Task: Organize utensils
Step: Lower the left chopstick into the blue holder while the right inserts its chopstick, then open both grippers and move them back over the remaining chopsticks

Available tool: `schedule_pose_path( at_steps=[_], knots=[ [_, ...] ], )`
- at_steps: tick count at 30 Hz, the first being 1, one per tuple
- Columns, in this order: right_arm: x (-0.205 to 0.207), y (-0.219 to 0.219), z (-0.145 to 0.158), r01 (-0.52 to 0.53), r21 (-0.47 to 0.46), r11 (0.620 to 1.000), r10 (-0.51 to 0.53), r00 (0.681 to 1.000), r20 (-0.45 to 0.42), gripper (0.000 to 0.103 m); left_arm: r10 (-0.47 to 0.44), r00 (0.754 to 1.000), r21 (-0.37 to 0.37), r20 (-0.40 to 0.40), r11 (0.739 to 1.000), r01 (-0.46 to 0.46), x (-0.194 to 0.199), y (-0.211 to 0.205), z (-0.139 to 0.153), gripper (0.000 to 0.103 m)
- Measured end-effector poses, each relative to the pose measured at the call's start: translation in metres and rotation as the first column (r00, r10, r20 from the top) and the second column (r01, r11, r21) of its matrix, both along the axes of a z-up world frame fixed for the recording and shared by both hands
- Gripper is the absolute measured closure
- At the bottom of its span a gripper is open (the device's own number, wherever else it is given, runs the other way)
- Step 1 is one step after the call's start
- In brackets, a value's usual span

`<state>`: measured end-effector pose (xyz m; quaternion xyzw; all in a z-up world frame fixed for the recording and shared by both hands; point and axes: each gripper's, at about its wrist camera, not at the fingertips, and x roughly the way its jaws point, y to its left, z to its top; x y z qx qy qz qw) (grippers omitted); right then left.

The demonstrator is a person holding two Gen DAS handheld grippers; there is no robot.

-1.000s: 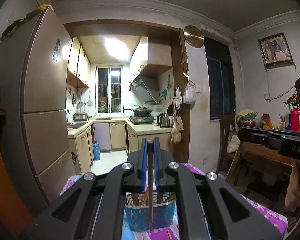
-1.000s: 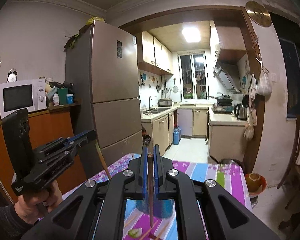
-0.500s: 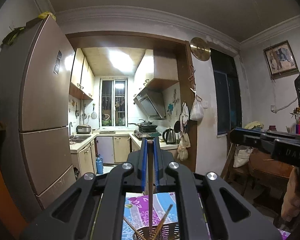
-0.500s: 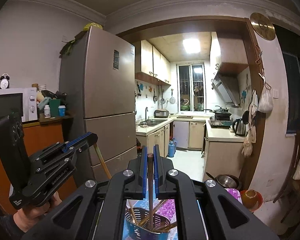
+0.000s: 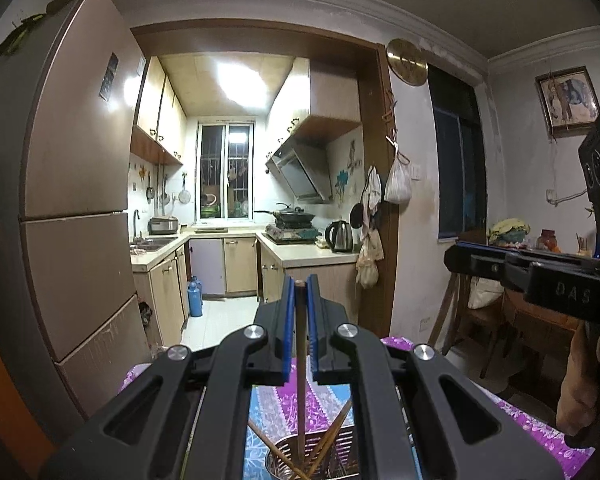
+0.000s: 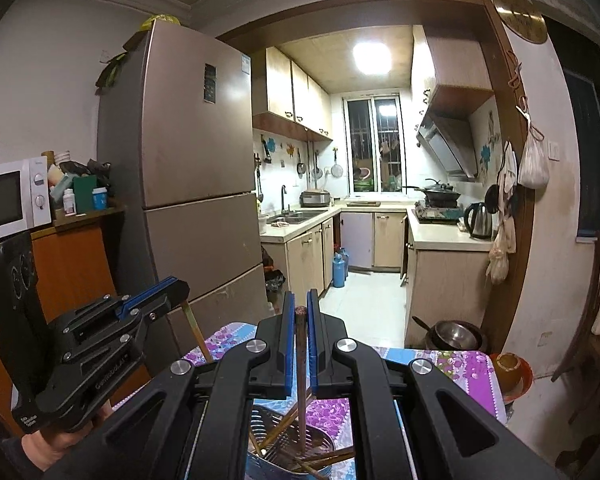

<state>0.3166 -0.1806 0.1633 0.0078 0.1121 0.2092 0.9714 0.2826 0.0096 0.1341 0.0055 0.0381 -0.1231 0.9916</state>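
Observation:
My left gripper (image 5: 300,286) is shut on a light wooden chopstick (image 5: 300,368) that hangs upright, its lower end inside a perforated metal utensil holder (image 5: 340,454) with several chopsticks leaning in it. My right gripper (image 6: 300,312) is shut on a darker chopstick (image 6: 301,380), upright, its lower end inside the same holder (image 6: 320,440). The left gripper also shows in the right wrist view (image 6: 172,288), its chopstick (image 6: 196,330) sticking down. The right gripper body shows at the right of the left wrist view (image 5: 540,276).
The holder stands on a table with a purple and blue floral cloth (image 6: 460,364). A tall brown fridge (image 6: 196,184) stands left, a microwave (image 6: 8,200) further left. A kitchen doorway lies ahead. Bowls (image 6: 512,368) sit at the table's far right corner. A wooden chair (image 5: 496,320) stands right.
Both grippers tilted up and then down a little, so the view went from the holder's side to above its rim. Both chopsticks now reach into the holder.

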Motion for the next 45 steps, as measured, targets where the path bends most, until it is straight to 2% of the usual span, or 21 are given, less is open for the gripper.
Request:
schedule_pose_path(
  at_steps=[7, 18, 23, 26, 27, 29, 30, 31, 34, 37, 40, 42, 45],
  knots=[
    [0.011, 0.002, -0.016, 0.002, -0.004, 1.0, -0.002, 1.0, -0.026, 0.096, 0.002, 1.0, 0.003, -0.031, 1.0, -0.002, 0.009, -0.002, -0.008, 0.098],
    [0.015, 0.006, -0.024, 0.005, -0.008, 1.0, -0.005, 0.999, -0.047, 0.096, 0.008, 0.998, 0.005, -0.068, 1.0, -0.008, 0.022, -0.001, -0.011, 0.097],
    [-0.002, 0.003, -0.016, 0.02, 0.001, 1.0, -0.02, 1.0, -0.021, 0.095, 0.012, 0.997, 0.001, -0.076, 1.0, -0.012, 0.015, 0.005, -0.008, 0.095],
    [-0.029, -0.001, -0.01, 0.018, 0.014, 1.0, -0.018, 1.0, 0.017, 0.095, 0.011, 0.997, -0.001, -0.074, 1.0, -0.011, -0.007, 0.012, -0.007, 0.095],
    [-0.041, -0.002, -0.01, 0.018, 0.017, 1.0, -0.018, 0.999, 0.031, 0.095, 0.008, 0.997, -0.004, -0.079, 1.0, -0.008, -0.014, 0.015, -0.008, 0.092],
    [-0.068, -0.006, -0.016, 0.011, 0.018, 1.0, -0.012, 0.999, 0.05, 0.093, 0.007, 0.995, -0.006, -0.095, 1.0, -0.008, -0.04, 0.023, -0.017, 0.078],
    [-0.083, -0.006, -0.022, 0.008, 0.012, 1.0, -0.009, 0.998, 0.057, 0.091, 0.004, 0.995, -0.003, -0.103, 1.0, -0.004, -0.052, 0.026, -0.023, 0.07],
    [-0.099, -0.006, -0.032, 0.01, 0.002, 1.0, -0.01, 0.998, 0.064, 0.087, -0.001, 0.993, 0.005, -0.122, 1.0, 0.002, -0.068, 0.029, -0.035, 0.066],
    [-0.139, -0.003, -0.066, -0.004, -0.014, 1.0, 0.005, 0.999, 0.048, 0.083, -0.022, 0.977, 0.027, -0.212, 0.999, 0.029, -0.105, 0.034, -0.077, 0.063],
    [-0.171, 0.0, -0.107, -0.008, -0.008, 1.0, 0.008, 1.0, 0.003, 0.081, -0.039, 0.945, 0.047, -0.326, 0.997, 0.057, -0.135, 0.034, -0.128, 0.063],
    [-0.2, -0.004, -0.149, -0.003, 0.036, 0.999, 0.005, 0.999, -0.054, 0.081, -0.034, 0.899, 0.004, -0.436, 0.999, 0.04, -0.172, 0.043, -0.18, 0.063],
    [-0.219, -0.005, -0.175, 0.0, 0.058, 0.998, 0.005, 0.996, -0.091, 0.081, -0.009, 0.894, -0.01, -0.447, 1.0, 0.005, -0.201, 0.052, -0.2, 0.063],
    [-0.243, -0.007, -0.208, 0.007, 0.071, 0.997, 0.003, 0.991, -0.131, 0.081, 0.038, 0.904, 0.021, -0.426, 0.999, -0.032, -0.234, 0.061, -0.221, 0.063]
  ],
)
